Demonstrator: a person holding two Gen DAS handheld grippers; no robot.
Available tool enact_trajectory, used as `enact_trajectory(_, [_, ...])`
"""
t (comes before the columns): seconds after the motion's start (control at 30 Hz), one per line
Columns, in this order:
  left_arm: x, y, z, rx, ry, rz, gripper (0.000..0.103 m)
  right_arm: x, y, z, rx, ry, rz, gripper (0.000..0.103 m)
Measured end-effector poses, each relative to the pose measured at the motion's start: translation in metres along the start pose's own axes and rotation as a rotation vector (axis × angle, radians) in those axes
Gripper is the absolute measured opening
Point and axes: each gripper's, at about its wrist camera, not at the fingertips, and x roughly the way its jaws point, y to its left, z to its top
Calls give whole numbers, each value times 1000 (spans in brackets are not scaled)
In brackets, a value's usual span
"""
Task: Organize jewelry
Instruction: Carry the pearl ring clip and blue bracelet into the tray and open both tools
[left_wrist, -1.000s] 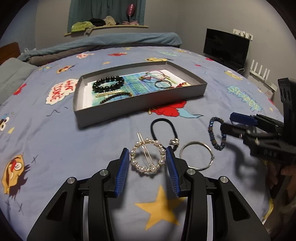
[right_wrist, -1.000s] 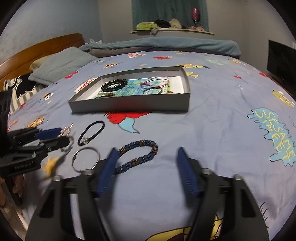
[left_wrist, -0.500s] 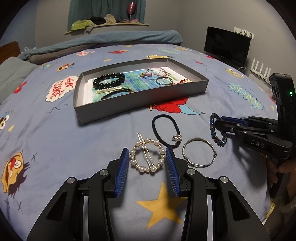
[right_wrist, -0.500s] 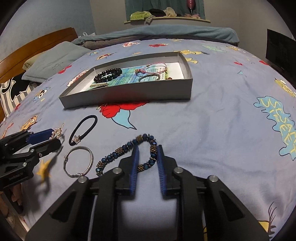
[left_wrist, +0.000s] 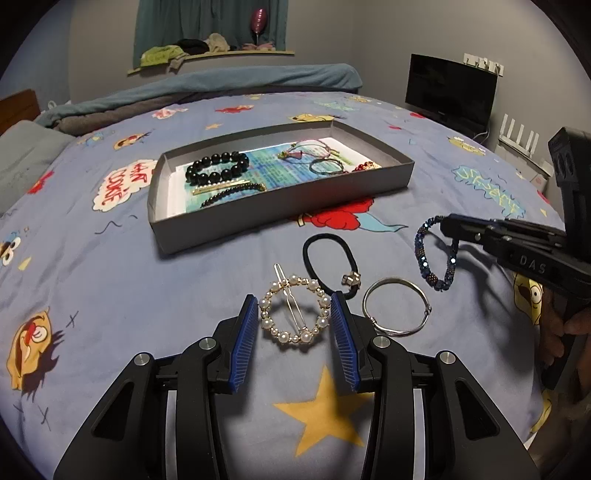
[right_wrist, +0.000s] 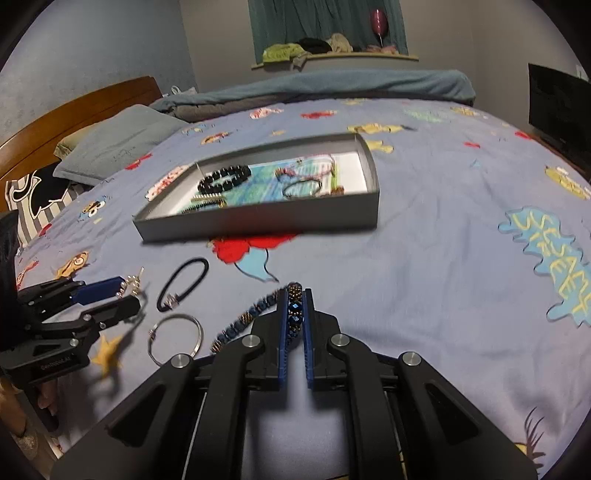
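On the cartoon bedspread (left_wrist: 110, 288), the right gripper (right_wrist: 295, 306), now clamped on the blue beaded bracelet (left_wrist: 424, 254), has lifted it; the left gripper (left_wrist: 293, 317) stays wide around the pearl hair clip (left_wrist: 293, 314).

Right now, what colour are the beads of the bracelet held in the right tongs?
Dark blue faceted beads with bronze-gold bands on the beaded bracelet; clearest in the left wrist view.
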Motion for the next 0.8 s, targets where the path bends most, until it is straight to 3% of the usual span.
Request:
enact_trajectory(0.37, [-7, 4, 10, -15, -10, -12, 42, -13, 15, 30, -78, -53, 18, 7])
enact_trajectory(0.6, [-16, 28, 52, -12, -41, 5, 42, -13, 25, 69, -119, -101, 25, 7])
enact_trajectory(0.8, [11, 57, 85, 5, 11, 22, 42, 5, 34, 109, -131, -131, 57, 7])
